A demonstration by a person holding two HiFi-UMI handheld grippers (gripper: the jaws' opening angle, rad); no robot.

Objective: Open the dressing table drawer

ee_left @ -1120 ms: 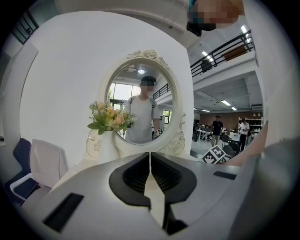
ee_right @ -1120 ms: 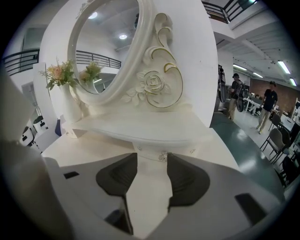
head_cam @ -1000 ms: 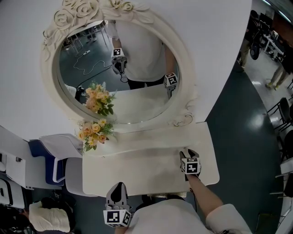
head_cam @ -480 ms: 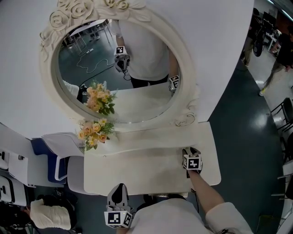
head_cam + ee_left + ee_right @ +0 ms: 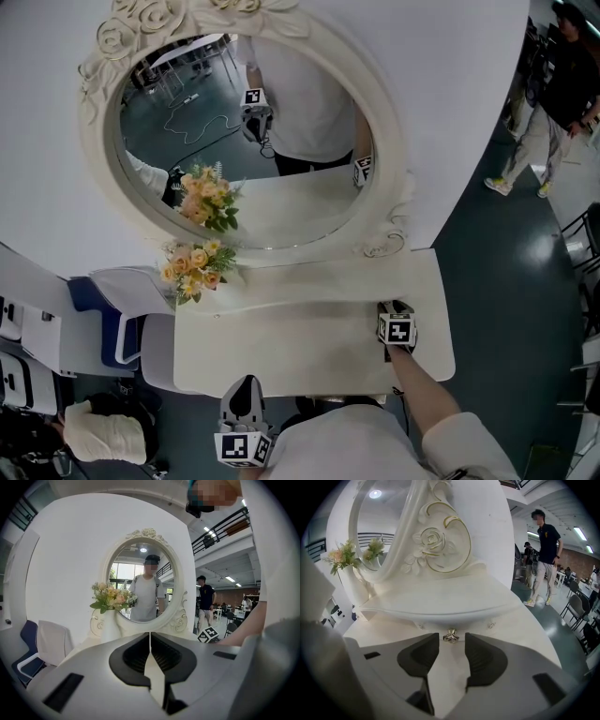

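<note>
The white dressing table (image 5: pixel 281 356) carries a low drawer front (image 5: pixel 440 621) under the shelf at the mirror's foot. The drawer's small metal knob (image 5: pixel 450 636) sits just between the tips of my right gripper (image 5: pixel 452 641). Its jaws are closing, and a gap shows on both sides of the knob. In the head view the right gripper (image 5: pixel 392 306) rests over the table's right part. My left gripper (image 5: pixel 242 384) hangs at the table's front edge, pointing at the mirror. The left gripper (image 5: pixel 150 637) is shut on nothing.
An oval mirror (image 5: pixel 244 141) with a carved frame (image 5: pixel 436 541) stands at the back, and a bouquet (image 5: pixel 192 270) sits at its left foot. A white and blue chair (image 5: pixel 112 323) stands left of the table. A person (image 5: pixel 553 84) walks on the floor at the right.
The right gripper has edged slightly toward the mirror's foot. The left gripper has kept still. A person has walked into view at the top right.
</note>
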